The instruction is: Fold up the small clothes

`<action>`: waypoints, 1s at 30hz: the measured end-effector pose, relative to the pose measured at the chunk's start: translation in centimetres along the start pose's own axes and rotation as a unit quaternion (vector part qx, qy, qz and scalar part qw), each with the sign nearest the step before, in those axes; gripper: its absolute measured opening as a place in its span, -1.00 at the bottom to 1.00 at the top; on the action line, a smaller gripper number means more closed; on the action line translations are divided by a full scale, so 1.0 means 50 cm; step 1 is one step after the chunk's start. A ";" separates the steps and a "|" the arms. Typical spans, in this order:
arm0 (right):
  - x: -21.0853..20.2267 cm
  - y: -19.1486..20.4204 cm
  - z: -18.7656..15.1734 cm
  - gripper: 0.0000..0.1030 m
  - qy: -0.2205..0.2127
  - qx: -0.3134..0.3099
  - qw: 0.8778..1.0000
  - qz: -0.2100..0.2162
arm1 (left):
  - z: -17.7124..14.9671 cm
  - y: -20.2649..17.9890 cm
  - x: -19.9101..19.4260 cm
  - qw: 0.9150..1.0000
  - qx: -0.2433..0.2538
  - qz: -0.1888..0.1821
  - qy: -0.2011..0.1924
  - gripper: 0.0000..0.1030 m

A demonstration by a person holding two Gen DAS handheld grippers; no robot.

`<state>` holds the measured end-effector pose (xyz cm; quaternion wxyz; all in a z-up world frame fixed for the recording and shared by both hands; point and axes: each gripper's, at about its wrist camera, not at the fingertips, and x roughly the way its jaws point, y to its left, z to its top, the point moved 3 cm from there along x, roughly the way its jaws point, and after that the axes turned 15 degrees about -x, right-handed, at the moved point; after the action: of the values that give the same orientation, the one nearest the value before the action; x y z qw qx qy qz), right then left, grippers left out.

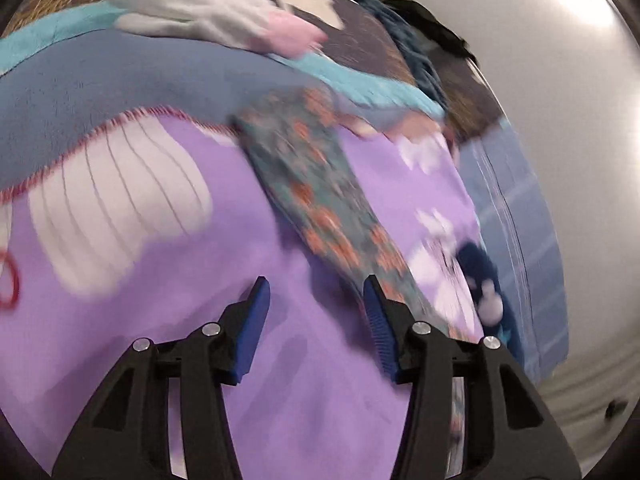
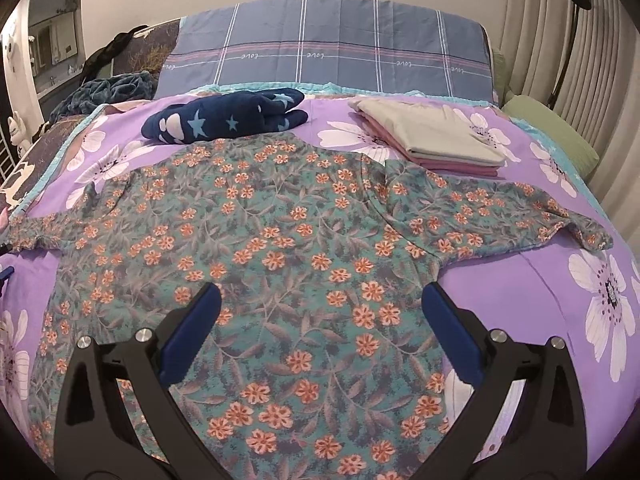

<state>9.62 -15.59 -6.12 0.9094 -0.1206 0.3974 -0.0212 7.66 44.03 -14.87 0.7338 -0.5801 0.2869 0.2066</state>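
Observation:
A teal long-sleeved shirt with orange flowers (image 2: 280, 240) lies spread flat on the purple flowered bedsheet (image 2: 520, 280), sleeves out to both sides. My right gripper (image 2: 320, 288) hovers open over the shirt's lower body, holding nothing. In the blurred left wrist view, one sleeve of the shirt (image 1: 316, 184) runs diagonally across the sheet (image 1: 160, 340). My left gripper (image 1: 316, 280) hangs over the sheet just beside that sleeve, its jaws apart with nothing between them.
A navy star-print garment (image 2: 228, 120) and a folded stack of grey and pink cloth (image 2: 432, 136) lie beyond the shirt. Behind them are a blue checked pillow (image 2: 328, 52) and a green pillow (image 2: 552, 128). A white and pink garment (image 1: 200, 12) rests on a blue-grey blanket (image 1: 100, 92).

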 end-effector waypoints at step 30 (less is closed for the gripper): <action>0.028 -0.097 -0.002 0.93 -0.014 0.045 0.999 -0.004 | -0.603 -0.497 -0.055 0.875 0.386 -0.233 0.174 -0.96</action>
<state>10.79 -20.48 -6.03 0.9194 -0.0819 0.3826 -0.0413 15.92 8.89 0.26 0.8645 -0.3272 0.3236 -0.2023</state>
